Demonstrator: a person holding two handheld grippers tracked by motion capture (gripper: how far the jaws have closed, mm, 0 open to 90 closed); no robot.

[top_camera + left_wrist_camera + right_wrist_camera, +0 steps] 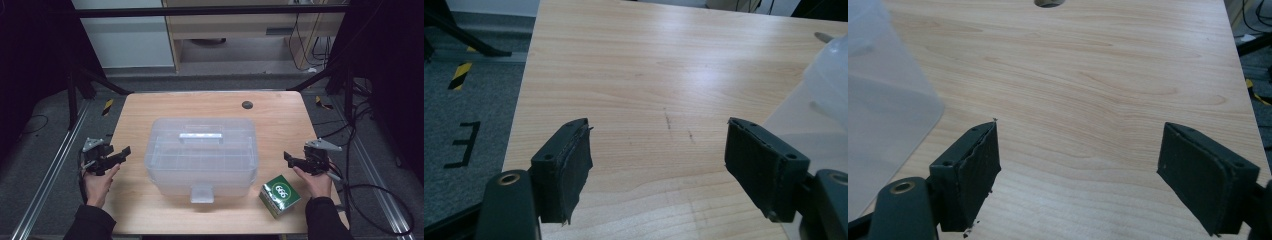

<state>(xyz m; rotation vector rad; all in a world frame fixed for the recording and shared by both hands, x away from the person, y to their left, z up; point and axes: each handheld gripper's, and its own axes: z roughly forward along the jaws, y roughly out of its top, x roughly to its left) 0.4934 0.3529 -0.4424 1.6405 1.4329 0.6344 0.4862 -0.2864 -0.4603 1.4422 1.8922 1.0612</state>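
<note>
"666" is being shown in white on the green box, which is being kept turned cornerwise near the table's front right. The clear tub, long side left-right, is being kept mid-table. The left gripper and right gripper are being held wide, empty.
</note>
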